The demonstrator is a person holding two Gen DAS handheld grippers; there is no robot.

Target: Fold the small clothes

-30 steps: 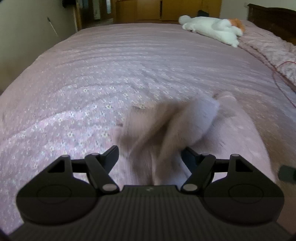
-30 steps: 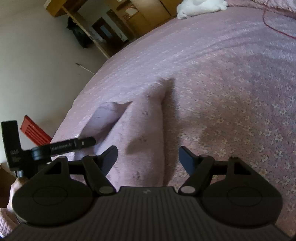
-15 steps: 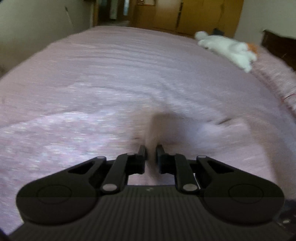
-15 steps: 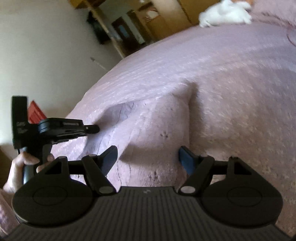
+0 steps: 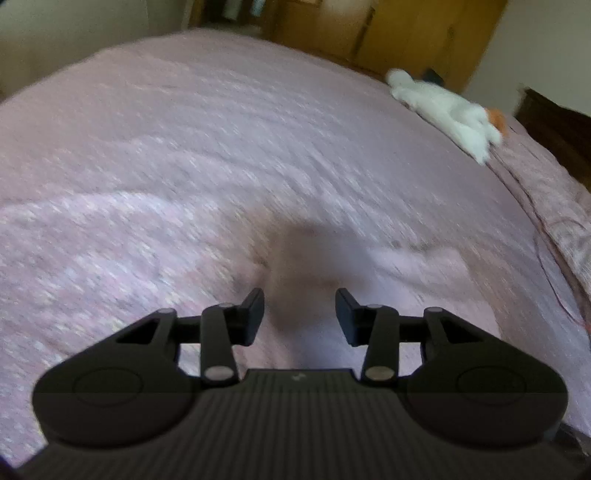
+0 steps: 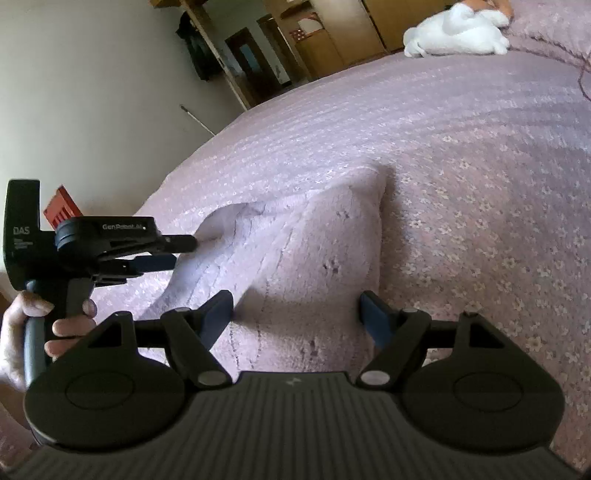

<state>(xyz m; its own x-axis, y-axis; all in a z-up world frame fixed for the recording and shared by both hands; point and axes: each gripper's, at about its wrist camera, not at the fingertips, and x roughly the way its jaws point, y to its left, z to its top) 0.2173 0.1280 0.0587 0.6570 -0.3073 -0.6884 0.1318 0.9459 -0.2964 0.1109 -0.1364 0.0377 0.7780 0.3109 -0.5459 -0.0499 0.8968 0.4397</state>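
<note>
Two tools over a pink floral bed (image 6: pixel 480 155), one small pale pink garment (image 6: pixel 306 266) lying on the bedspread between them. Right tool (image 6: pixel 297 314) jaws spread wide, empty, hovering just over the garment's near part. Left tool (image 6: pixel 181 249) seen side-on in the right wrist view, tips at the garment's raised left corner; left wrist view shows the left tool (image 5: pixel 300 314) with fingers apart, blurry cloth (image 5: pixel 306 266) between them, not pinched. Garment edge on the left tool's side lifted off the bed, rest flat. Person's hand (image 6: pixel 33 325) wraps the left tool's handle. White plush toy (image 6: pixel 458 31) far back on the bed, well apart.
</note>
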